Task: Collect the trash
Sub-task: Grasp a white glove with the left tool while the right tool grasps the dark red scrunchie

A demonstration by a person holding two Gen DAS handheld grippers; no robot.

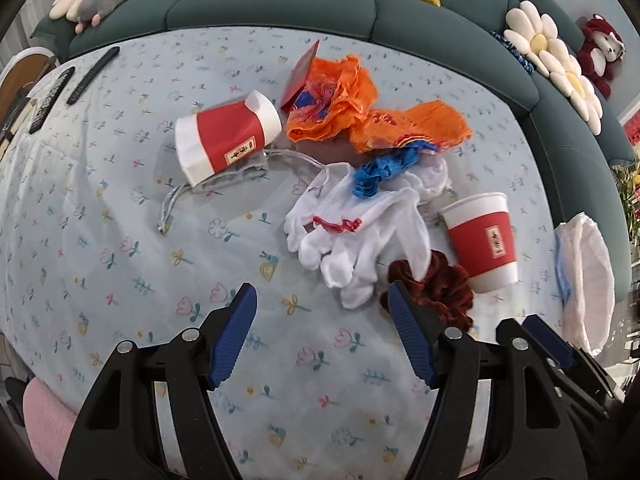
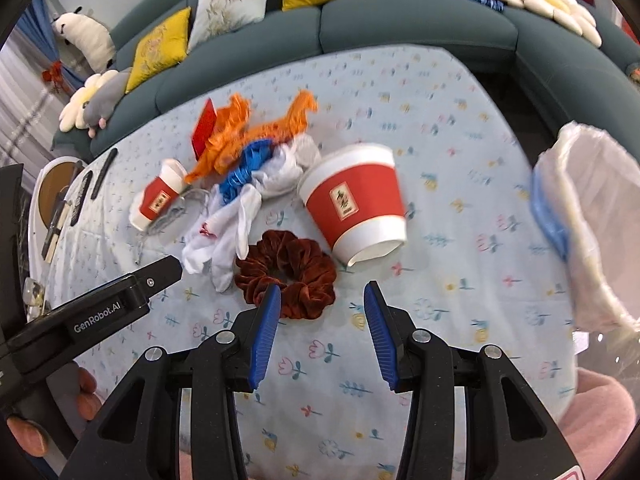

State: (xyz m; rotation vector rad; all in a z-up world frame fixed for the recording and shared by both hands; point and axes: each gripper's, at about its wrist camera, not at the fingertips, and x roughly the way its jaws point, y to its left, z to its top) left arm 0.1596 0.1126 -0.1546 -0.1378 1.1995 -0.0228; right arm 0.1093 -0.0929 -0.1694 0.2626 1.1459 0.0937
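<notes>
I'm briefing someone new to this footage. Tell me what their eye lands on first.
Mid-table sits a bright heap: crumpled orange mesh over white gloves, with a dark red scrunchie nearest the cameras. Two red-and-white paper cups stand out, one tipped cup left of the heap, one upright cup to its right. Both the left claw and right claw hang open above the floral cloth.

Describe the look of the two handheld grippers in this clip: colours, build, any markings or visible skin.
Both the left gripper and right gripper have black plastic arms with triangular cut-outs and round silver pivot bolts. Their fingers carry ribbed blue pads. In the right wrist view, the left gripper's black body shows white "GenRobot.AI" lettering, with bare fingertips of the person's hand beneath it. No cables show.
</notes>
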